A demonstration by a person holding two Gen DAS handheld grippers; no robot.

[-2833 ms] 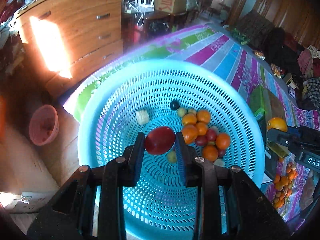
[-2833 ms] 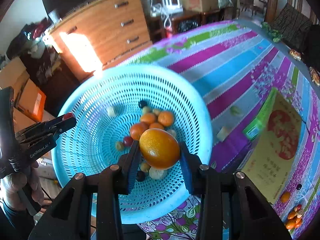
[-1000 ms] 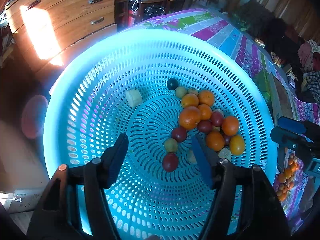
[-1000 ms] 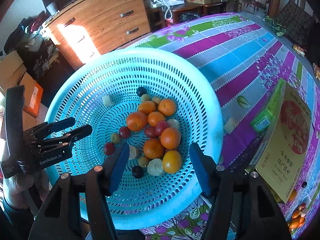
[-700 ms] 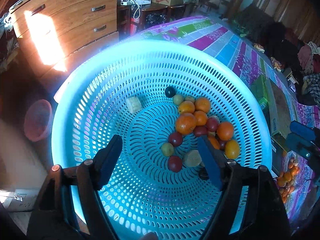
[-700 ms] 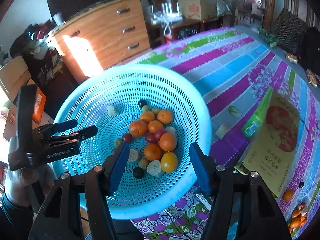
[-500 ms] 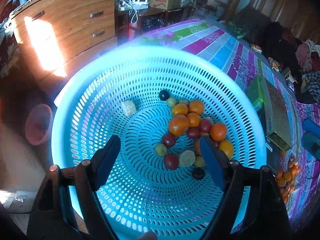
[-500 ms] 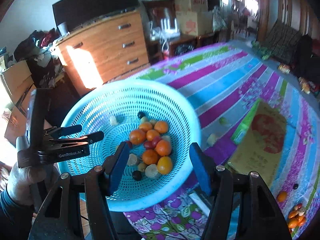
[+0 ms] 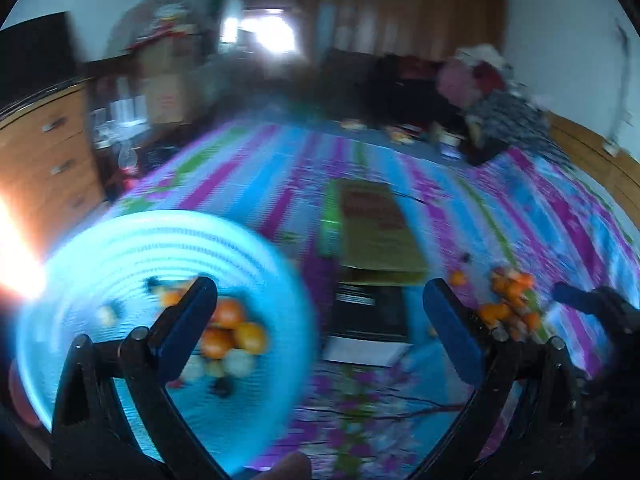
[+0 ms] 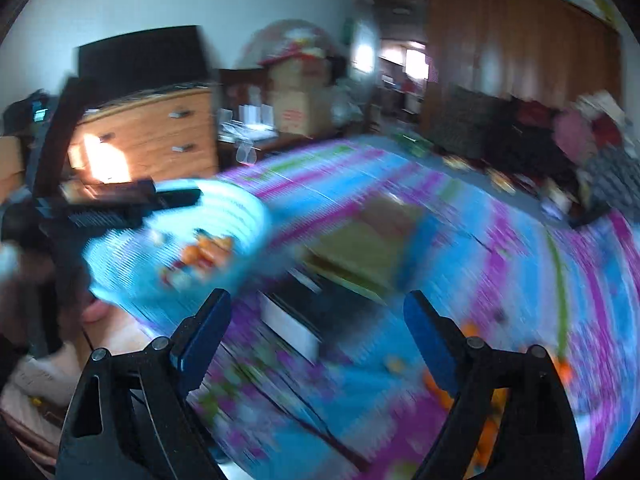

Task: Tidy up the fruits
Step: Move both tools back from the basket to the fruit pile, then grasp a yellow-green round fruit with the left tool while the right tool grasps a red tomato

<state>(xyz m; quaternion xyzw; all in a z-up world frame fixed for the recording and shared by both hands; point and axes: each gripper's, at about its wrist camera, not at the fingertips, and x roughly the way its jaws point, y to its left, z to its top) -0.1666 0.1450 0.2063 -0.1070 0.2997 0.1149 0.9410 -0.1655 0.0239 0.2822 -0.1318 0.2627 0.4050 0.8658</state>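
Both views are motion-blurred. The blue perforated basket (image 9: 100, 248) sits at the left and holds several oranges (image 9: 230, 334) and darker fruits; it also shows in the right wrist view (image 10: 240, 216). My left gripper (image 9: 320, 324) is open and empty, to the right of the basket above the table. My right gripper (image 10: 318, 324) is open and empty above the cloth. Loose oranges (image 9: 508, 300) lie on the cloth at the right, also in the right wrist view (image 10: 442, 396). The left gripper appears in the right wrist view (image 10: 120, 204) over the basket's far rim.
A flat cardboard box (image 9: 376, 228) lies in the middle of the striped purple and blue tablecloth (image 9: 500, 208), with a dark item (image 9: 368, 312) in front of it. A wooden dresser (image 10: 160, 136) stands behind the basket. Clothes and clutter (image 9: 480, 92) lie at the far side.
Both grippers let go of their fruit into the basket, opened, pulled back and up, then swung right. The basket now sits far left in both views and the loose oranges come into view.
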